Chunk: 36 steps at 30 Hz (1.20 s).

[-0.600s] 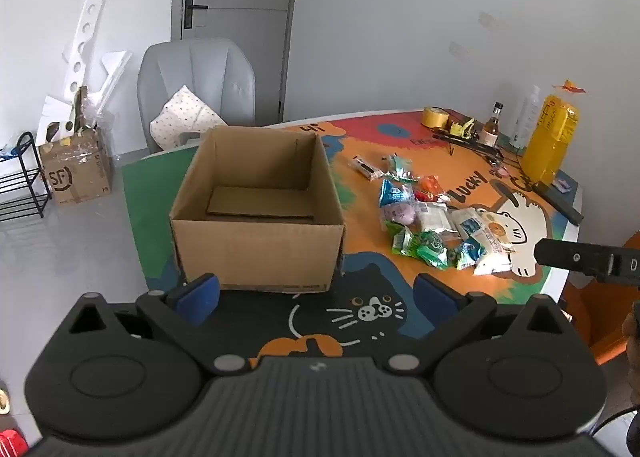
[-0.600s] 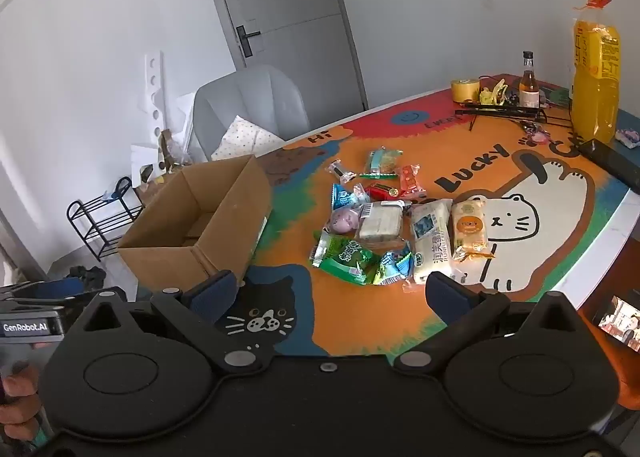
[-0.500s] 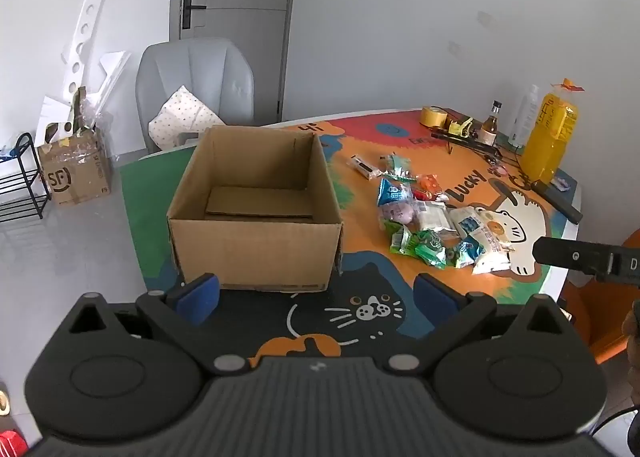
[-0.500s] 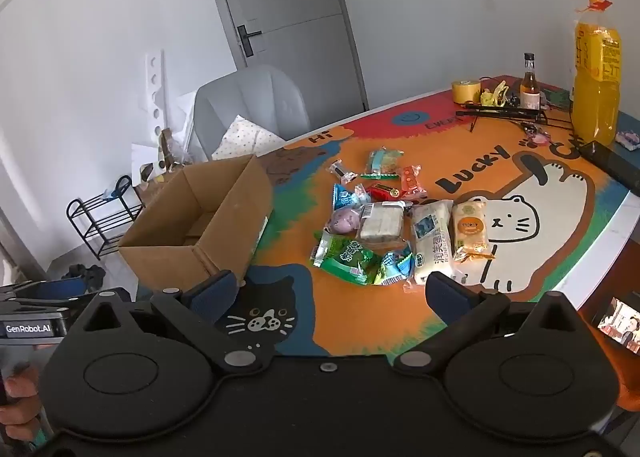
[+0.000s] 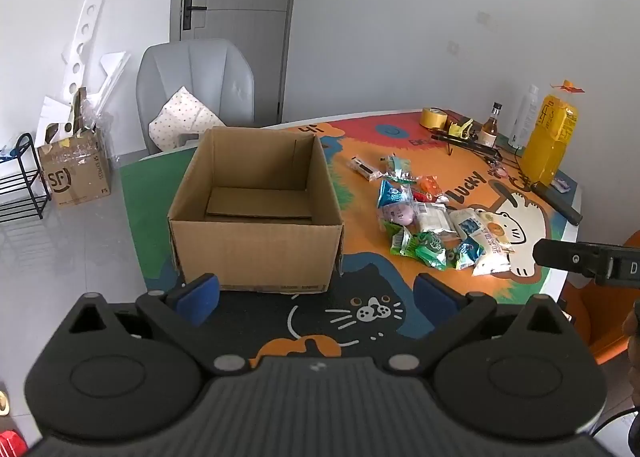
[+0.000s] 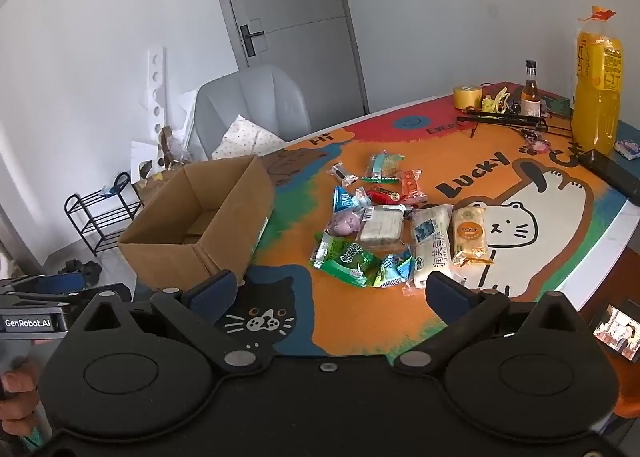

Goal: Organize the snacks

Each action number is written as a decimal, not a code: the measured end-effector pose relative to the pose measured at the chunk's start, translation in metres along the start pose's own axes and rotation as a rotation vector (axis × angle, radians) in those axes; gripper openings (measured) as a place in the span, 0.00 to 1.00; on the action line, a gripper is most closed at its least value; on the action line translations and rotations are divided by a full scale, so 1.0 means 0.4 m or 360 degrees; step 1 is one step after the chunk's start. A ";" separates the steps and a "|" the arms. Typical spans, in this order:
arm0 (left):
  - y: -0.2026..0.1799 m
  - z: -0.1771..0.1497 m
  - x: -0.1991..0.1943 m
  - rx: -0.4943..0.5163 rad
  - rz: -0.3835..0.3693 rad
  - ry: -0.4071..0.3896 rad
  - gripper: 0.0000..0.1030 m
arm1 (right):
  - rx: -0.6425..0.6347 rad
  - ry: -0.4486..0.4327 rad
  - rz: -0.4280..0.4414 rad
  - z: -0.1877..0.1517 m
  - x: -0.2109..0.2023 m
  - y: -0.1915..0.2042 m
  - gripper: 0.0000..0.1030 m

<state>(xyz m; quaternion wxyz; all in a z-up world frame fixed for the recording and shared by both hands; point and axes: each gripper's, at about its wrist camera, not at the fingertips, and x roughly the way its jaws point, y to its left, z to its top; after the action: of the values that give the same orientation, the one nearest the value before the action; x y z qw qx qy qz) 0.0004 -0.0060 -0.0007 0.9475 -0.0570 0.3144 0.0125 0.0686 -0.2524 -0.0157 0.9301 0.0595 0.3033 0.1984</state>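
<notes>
- We hold our left gripper before the open box, jaws wide, holding nothing;
- our right gripper hovers, jaws wide, near the snacks heaped on the mat right of the box.

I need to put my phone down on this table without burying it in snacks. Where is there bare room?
Free: the white cat drawing right of the snack pile, and the black cat patch between the cardboard box and the near edge. Crowded: the pile itself, and the far corner around the yellow bottle.
</notes>
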 end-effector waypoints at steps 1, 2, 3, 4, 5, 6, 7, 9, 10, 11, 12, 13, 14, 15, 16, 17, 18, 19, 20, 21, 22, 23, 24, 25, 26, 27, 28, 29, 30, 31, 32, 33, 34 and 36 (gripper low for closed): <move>-0.004 0.000 0.006 -0.0001 0.0000 0.0003 1.00 | 0.0001 0.0000 -0.0001 0.000 0.001 -0.002 1.00; -0.006 0.000 0.008 -0.0001 0.0000 0.0005 1.00 | 0.0003 -0.0001 -0.0002 0.000 0.000 -0.002 1.00; -0.002 0.003 0.006 -0.0006 0.0000 0.0011 1.00 | 0.0005 0.0000 -0.0004 -0.001 -0.001 -0.001 1.00; -0.002 0.004 0.006 -0.0006 0.0001 0.0011 1.00 | 0.0008 0.0001 -0.0005 -0.001 -0.001 -0.002 1.00; -0.002 0.004 0.006 -0.0006 -0.0001 0.0010 1.00 | 0.0009 0.0001 -0.0005 0.000 -0.002 -0.002 1.00; -0.003 0.005 0.006 -0.0006 -0.0002 0.0009 1.00 | 0.0007 -0.0001 -0.0004 -0.001 -0.003 -0.002 1.00; -0.003 0.005 0.006 -0.0004 -0.0004 0.0008 1.00 | 0.0005 -0.0001 -0.0004 -0.002 -0.005 -0.002 1.00; -0.004 0.006 0.008 -0.0001 -0.0005 0.0007 1.00 | -0.0002 -0.0001 -0.0004 0.000 -0.004 0.000 1.00; -0.004 0.005 0.007 -0.0003 -0.0004 0.0007 1.00 | -0.0004 -0.0001 -0.0003 0.001 -0.004 -0.001 1.00; -0.004 0.005 0.007 -0.0004 -0.0004 0.0008 1.00 | -0.0003 0.0000 -0.0003 0.001 -0.003 -0.002 1.00; -0.005 0.005 0.008 -0.0003 -0.0003 0.0009 1.00 | -0.0001 -0.0001 -0.0002 0.001 -0.002 -0.003 1.00; -0.005 0.003 0.008 -0.0003 -0.0002 0.0008 1.00 | -0.0002 -0.0001 -0.0003 0.000 -0.002 -0.002 1.00; -0.004 0.003 0.006 -0.0002 -0.0001 0.0006 1.00 | -0.0003 0.0001 -0.0003 0.000 -0.003 -0.001 1.00; -0.005 0.004 0.006 -0.0003 -0.0001 0.0005 1.00 | -0.0003 0.0003 -0.0003 0.000 -0.002 -0.001 1.00; -0.004 0.003 0.006 -0.0004 -0.0003 0.0005 1.00 | -0.0004 0.0006 -0.0003 0.000 -0.003 0.000 1.00; -0.004 0.004 0.006 -0.0005 -0.0004 0.0006 1.00 | -0.0006 0.0008 -0.0003 0.000 -0.003 0.000 1.00; -0.005 0.003 0.006 -0.0003 -0.0003 0.0006 1.00 | -0.0008 0.0009 -0.0003 0.001 -0.003 0.001 1.00; -0.006 0.004 0.005 -0.0003 -0.0004 0.0006 1.00 | -0.0010 0.0009 -0.0003 0.001 -0.003 0.003 1.00; -0.005 0.004 0.005 -0.0001 -0.0004 0.0006 1.00 | -0.0011 0.0008 -0.0001 0.002 -0.003 0.003 1.00; -0.005 0.004 0.005 0.0000 -0.0003 0.0006 1.00 | -0.0011 0.0007 -0.0001 0.003 -0.002 0.003 1.00; -0.004 0.003 0.005 0.0000 -0.0004 0.0005 1.00 | -0.0011 0.0008 -0.0002 0.002 -0.002 0.004 1.00; -0.004 0.003 0.006 -0.0003 -0.0004 0.0004 1.00 | -0.0012 0.0008 -0.0001 0.002 -0.003 0.004 1.00; -0.004 0.003 0.005 -0.0005 -0.0003 0.0003 1.00 | -0.0011 0.0007 0.0000 0.002 -0.003 0.003 1.00; -0.004 0.003 0.005 -0.0005 -0.0004 0.0004 1.00 | -0.0011 0.0006 0.0001 0.002 -0.003 0.003 1.00; -0.004 0.003 0.005 -0.0005 -0.0004 0.0004 1.00 | -0.0011 0.0007 0.0002 0.002 -0.003 0.003 1.00; -0.003 0.003 0.005 -0.0004 -0.0004 0.0003 1.00 | -0.0012 0.0008 0.0001 0.002 -0.003 0.004 1.00; -0.003 0.004 0.005 -0.0004 -0.0004 0.0003 1.00 | -0.0013 0.0008 0.0002 0.002 -0.002 0.003 1.00; -0.003 0.003 0.004 -0.0004 -0.0004 0.0004 1.00 | -0.0013 0.0007 0.0003 0.002 -0.002 0.003 1.00; -0.003 0.004 0.004 -0.0005 -0.0005 0.0003 1.00 | -0.0011 0.0008 0.0001 0.002 -0.002 0.003 1.00; -0.003 0.003 0.004 -0.0006 -0.0006 0.0002 1.00 | -0.0011 0.0009 0.0000 0.002 -0.002 0.003 1.00; -0.003 0.003 0.004 -0.0005 -0.0005 0.0003 1.00 | -0.0011 0.0010 -0.0001 0.001 -0.002 0.003 1.00; -0.003 0.003 0.004 -0.0005 -0.0006 0.0003 1.00 | -0.0011 0.0010 -0.0001 0.001 -0.002 0.003 1.00; -0.003 0.002 0.005 -0.0004 -0.0006 0.0002 1.00 | -0.0011 0.0011 -0.0001 0.001 -0.002 0.003 1.00; -0.002 0.002 0.005 -0.0003 -0.0007 0.0002 1.00 | -0.0012 0.0007 0.0002 0.001 -0.002 0.004 1.00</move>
<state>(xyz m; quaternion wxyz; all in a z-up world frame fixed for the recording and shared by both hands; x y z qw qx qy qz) 0.0027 -0.0068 -0.0011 0.9472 -0.0587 0.3150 0.0106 0.0678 -0.2514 -0.0145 0.9295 0.0558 0.3045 0.2003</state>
